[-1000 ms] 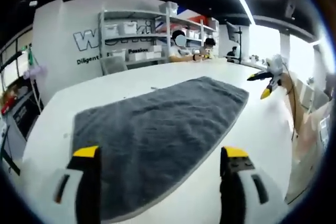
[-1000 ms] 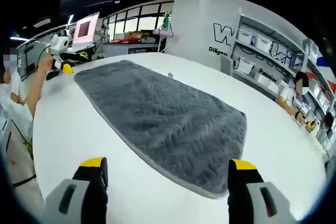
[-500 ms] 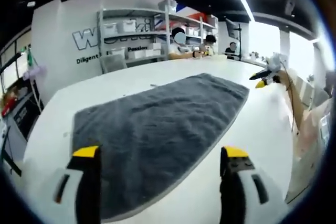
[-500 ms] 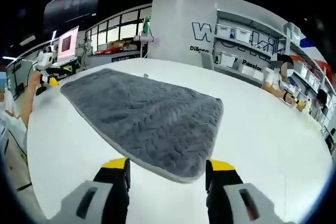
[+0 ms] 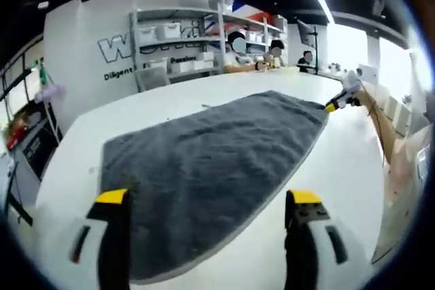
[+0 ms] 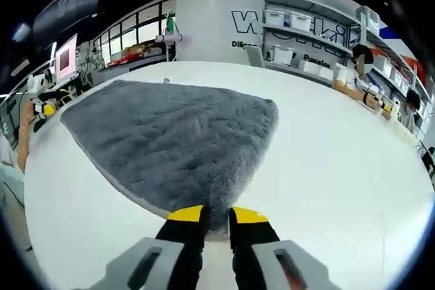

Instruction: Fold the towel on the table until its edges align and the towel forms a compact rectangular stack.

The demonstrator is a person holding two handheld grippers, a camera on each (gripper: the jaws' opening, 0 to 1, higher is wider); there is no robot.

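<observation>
The right gripper [image 6: 217,214] has its two yellow-tipped jaws almost together, and the near corner of the grey towel [image 6: 170,140] sits right between them. It looks pinched, with a thin bit of fluffy cloth in the gap. The left gripper [image 5: 204,198] has its jaws wide apart and holds nothing. The towel's other short end lies just ahead of them and partly between them, flat on the white table [image 5: 340,161].

The step now looks like getting a hold on the corners before the first fold. To do it well, I think the right jaws should keep a firm bite on the hem, not just the fluff, so the corner does not slip out. The left jaws should come down on their own near corner and close on the edge, so both corners can lift together and stay even.

Out from the jaws, the towel runs long and flat with no big bumps. Its edges are clean, with a pale hem along the sides. There is bare table on each side of it, so there is plenty of room to swing the cloth over.

Far past the towel stand shelves [image 5: 180,45] with bins, and people [image 5: 238,49] sit near them, well away.
</observation>
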